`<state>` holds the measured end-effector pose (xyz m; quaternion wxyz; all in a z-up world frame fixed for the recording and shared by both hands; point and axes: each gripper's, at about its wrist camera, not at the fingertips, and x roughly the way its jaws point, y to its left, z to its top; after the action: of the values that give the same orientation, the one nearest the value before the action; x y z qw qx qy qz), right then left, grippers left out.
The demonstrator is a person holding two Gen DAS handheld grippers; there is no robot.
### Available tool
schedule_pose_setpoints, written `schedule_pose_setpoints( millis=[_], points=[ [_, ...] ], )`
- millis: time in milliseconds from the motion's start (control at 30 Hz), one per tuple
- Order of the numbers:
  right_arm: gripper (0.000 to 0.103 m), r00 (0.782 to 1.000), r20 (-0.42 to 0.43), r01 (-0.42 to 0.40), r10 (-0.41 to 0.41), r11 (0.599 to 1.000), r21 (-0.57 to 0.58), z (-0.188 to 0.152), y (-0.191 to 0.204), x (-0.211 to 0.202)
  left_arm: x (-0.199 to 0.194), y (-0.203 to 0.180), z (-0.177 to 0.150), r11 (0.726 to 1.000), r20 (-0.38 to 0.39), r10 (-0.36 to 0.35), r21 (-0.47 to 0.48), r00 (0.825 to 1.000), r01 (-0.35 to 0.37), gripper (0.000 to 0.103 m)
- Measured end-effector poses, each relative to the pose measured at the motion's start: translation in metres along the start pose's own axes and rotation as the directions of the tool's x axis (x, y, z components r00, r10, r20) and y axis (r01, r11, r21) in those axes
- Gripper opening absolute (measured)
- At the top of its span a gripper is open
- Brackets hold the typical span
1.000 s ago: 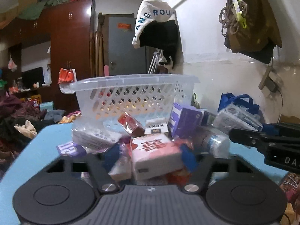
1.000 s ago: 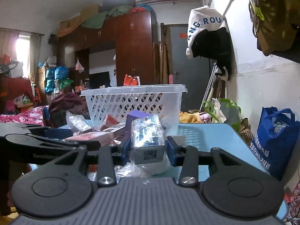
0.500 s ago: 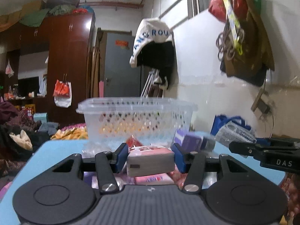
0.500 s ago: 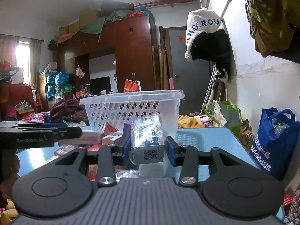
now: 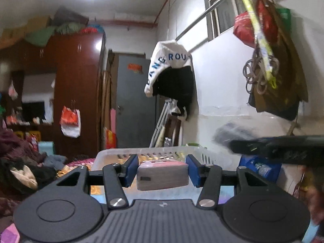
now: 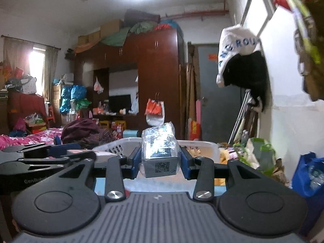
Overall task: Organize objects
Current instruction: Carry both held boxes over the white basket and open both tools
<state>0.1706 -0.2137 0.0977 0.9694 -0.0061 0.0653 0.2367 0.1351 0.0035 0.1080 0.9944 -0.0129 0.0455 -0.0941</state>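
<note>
My left gripper (image 5: 162,169) is shut on a pink and white tissue pack (image 5: 162,174), held level with the rim of the white plastic basket (image 5: 113,154) just behind it. My right gripper (image 6: 160,163) is shut on a clear-wrapped packet with a QR code (image 6: 160,151), held above the near rim of the same basket (image 6: 204,147). The right gripper shows blurred at the right of the left wrist view (image 5: 279,147). The left gripper with its pack shows at the left of the right wrist view (image 6: 46,158).
The blue table (image 6: 101,184) lies under both grippers. A blue bag (image 6: 309,174) and a green bag (image 6: 261,154) stand by the white wall on the right. A dark wardrobe (image 6: 158,81) and a cluttered bed (image 6: 30,139) are behind.
Both grippers have risen from the pile on the table to the basket's rim height, each carrying its item. The pile has dropped out of view.
</note>
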Motion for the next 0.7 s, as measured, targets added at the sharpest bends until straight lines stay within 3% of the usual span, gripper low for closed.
schedule_pose_setpoints(
  millis=[133,267,400,600,633,667,700],
  points=[
    [0.043,0.997,-0.063,0.039,-0.041,0.999,-0.034,0.026,0.002,0.052,0.054,0.009,0.041,0.999,-0.063,0.029,-0.013,0.998,-0.029,0.055],
    [0.043,0.982,-0.169,0.078,-0.086,0.995,-0.055,0.031,-0.004,0.098,0.103,0.016,0.048,0.996,-0.178,0.082,-0.01,0.981,-0.085,0.055],
    [0.043,0.959,-0.255,0.104,-0.126,0.99,-0.096,0.019,-0.007,0.119,0.124,0.022,0.04,0.992,-0.233,0.124,0.018,0.964,-0.124,0.055],
    [0.045,0.953,-0.272,0.112,-0.135,0.989,-0.098,0.015,-0.01,0.119,0.13,0.031,0.034,0.99,-0.248,0.139,0.013,0.959,-0.14,0.056],
    [0.049,0.955,-0.261,0.115,-0.139,0.988,-0.105,0.016,-0.008,0.118,0.129,0.032,0.034,0.989,-0.23,0.143,0.004,0.963,-0.146,0.066],
    [0.073,0.957,-0.253,0.118,-0.144,0.987,-0.112,0.019,-0.008,0.119,0.127,0.034,0.035,0.989,-0.208,0.142,-0.009,0.968,-0.147,0.08],
    [0.1,0.957,-0.245,0.129,-0.155,0.984,-0.119,0.021,-0.008,0.118,0.123,0.038,0.037,0.986,-0.186,0.151,-0.042,0.971,-0.162,0.089]
  ],
)
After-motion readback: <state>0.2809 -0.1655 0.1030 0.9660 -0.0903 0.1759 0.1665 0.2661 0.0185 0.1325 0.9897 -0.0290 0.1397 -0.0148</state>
